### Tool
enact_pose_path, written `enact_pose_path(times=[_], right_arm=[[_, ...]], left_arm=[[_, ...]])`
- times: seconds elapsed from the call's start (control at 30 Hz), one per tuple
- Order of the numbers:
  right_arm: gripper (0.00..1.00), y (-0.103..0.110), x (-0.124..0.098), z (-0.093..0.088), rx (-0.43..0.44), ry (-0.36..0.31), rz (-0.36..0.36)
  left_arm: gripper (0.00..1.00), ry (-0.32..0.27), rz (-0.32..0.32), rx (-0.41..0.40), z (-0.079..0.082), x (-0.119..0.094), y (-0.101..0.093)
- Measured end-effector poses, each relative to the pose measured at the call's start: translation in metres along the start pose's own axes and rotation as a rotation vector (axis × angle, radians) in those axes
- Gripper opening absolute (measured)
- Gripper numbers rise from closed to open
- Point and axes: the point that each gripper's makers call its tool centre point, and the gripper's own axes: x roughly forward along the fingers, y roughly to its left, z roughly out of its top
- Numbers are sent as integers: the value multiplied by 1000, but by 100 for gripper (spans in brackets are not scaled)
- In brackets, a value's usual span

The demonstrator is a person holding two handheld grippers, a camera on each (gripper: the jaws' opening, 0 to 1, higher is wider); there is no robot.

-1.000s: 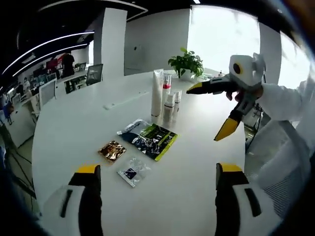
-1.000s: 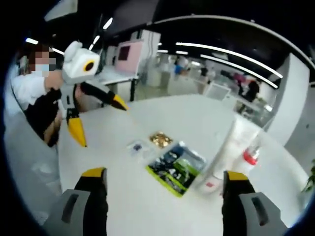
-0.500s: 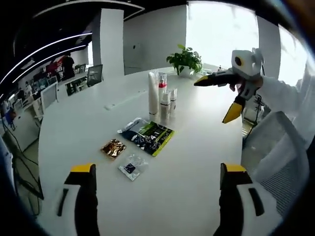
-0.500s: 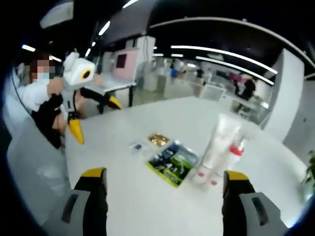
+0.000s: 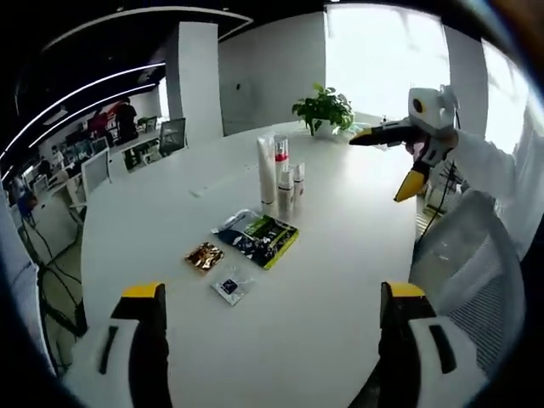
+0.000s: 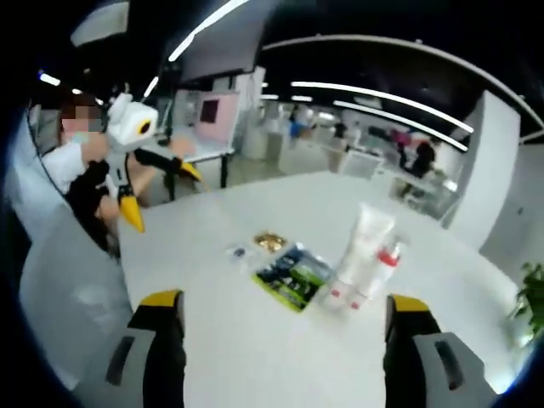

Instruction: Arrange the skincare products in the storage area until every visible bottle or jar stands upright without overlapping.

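- Left gripper (image 5: 272, 293) held above the near edge of the round white table (image 5: 340, 229), jaws spread wide, nothing between them.
- Right gripper (image 6: 285, 302) likewise spread wide and empty, raised over the table's right side, well apart from the products.
- Upright cluster far ahead of the left gripper, past mid-table: tall white tube (image 5: 267, 176), red-capped bottle (image 5: 280, 161), two small white bottles (image 5: 289, 187), standing close together.
- Just nearer than the cluster, lying flat: green-and-black sachet (image 5: 257, 239), gold packet (image 5: 205, 256), small clear packet (image 5: 229, 286).
- Potted plant (image 5: 323, 109) at the far edge.
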Motion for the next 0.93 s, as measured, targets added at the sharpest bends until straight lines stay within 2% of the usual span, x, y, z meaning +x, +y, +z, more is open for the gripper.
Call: enact_pose_path(times=[0.1, 0.3, 0.43, 0.6, 0.77, 0.93], right_arm=[[100, 5, -9, -2, -14, 8, -7], [100, 11, -22, 1, 21, -12, -16], [100, 7, -28, -2, 32, -8, -25], [100, 12, -38, 4, 53, -34, -37], [100, 11, -42, 4, 51, -39, -75], [100, 10, -46, -3, 64, -16, -95]], left_arm=[[99, -22, 20, -1, 2, -10, 0], [99, -44, 44, -8, 2, -23, -4], [99, -63, 68, 2, 7, -30, -3], [99, -101, 92, -23, 11, -44, -5], [99, -76, 129, -24, 1, -48, -2], [99, -96, 147, -47, 0, -57, -4]])
